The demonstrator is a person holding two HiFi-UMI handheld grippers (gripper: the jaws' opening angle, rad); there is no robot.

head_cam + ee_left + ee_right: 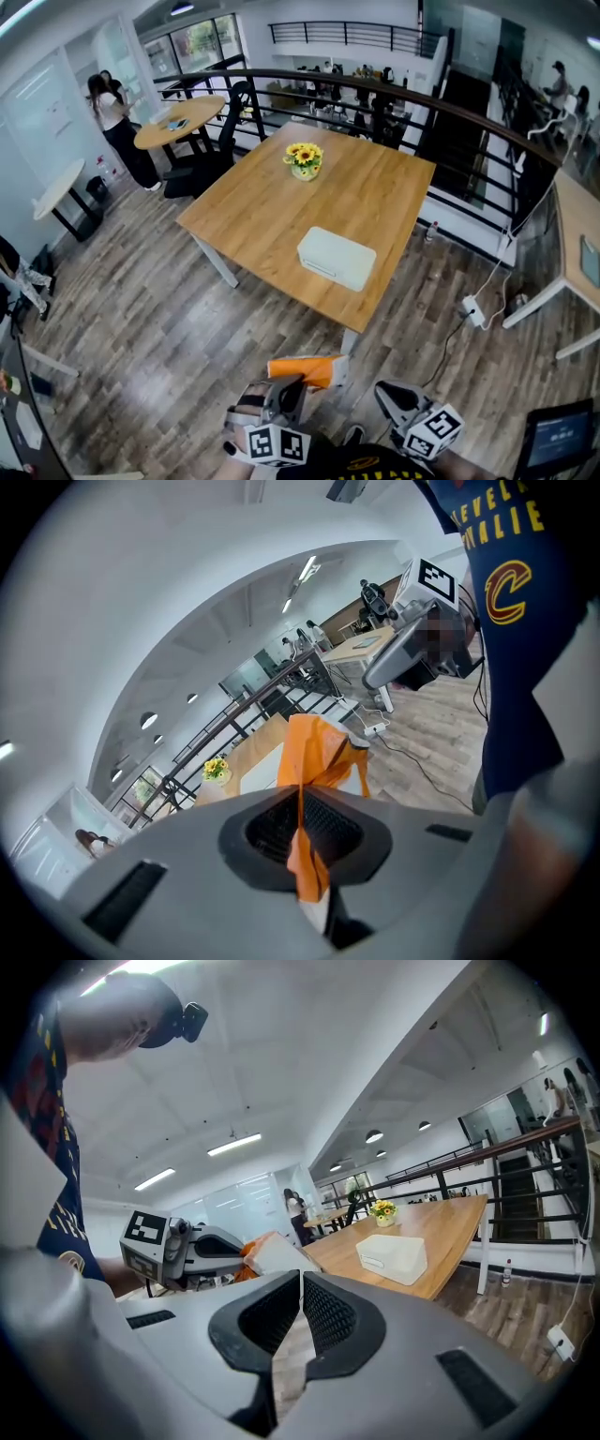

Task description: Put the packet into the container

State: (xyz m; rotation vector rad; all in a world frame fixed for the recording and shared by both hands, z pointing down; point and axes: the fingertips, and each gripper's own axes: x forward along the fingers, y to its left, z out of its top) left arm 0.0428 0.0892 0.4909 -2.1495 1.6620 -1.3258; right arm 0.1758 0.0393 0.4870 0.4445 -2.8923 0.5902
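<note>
An orange packet (305, 371) with a white end hangs above the floor, just short of the table's near edge. My left gripper (281, 398) is shut on it; the packet (319, 761) sticks out past the closed jaws in the left gripper view. The white lidded container (336, 257) sits closed on the wooden table (272, 202) near its front edge, and shows as a container (392, 1257) in the right gripper view. My right gripper (398, 401) is held low beside the left, shut with nothing between its jaws. From the right gripper view I see the left gripper (178, 1251) with the packet (267, 1251).
A small pot of yellow flowers (304, 160) stands at the table's far side. A black railing (450, 112) runs behind the table. A power strip with cable (472, 310) lies on the wood floor at right. A round table and a person (112, 117) are at far left.
</note>
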